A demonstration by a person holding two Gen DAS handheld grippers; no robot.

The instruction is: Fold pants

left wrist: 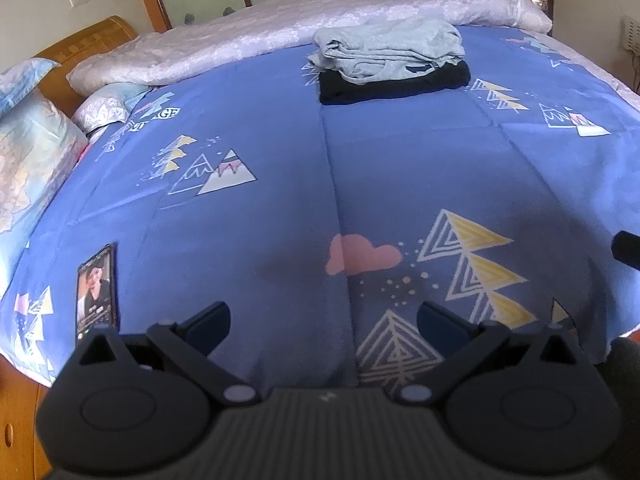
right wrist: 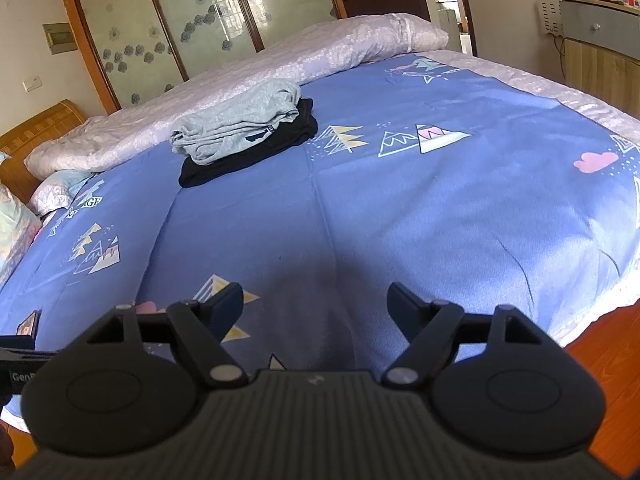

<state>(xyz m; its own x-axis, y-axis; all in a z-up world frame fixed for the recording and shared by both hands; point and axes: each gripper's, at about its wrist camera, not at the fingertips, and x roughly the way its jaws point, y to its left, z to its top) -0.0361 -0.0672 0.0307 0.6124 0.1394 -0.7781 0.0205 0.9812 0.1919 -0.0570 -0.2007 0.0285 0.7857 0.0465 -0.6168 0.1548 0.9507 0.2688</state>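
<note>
I held my left claw [left wrist: 323, 322] wide apart over the blue bed cover [left wrist: 280, 184], with nothing in it. My right claw [right wrist: 315, 304] was spread wide too, and it held nothing. The gray pants [left wrist: 390, 48] lay folded on top of folded black pants [left wrist: 394, 84], far up the bed, just beside the pale pink quilt [left wrist: 248, 44]. A phone [left wrist: 97, 290] lay on the cover near my left claw.
</note>
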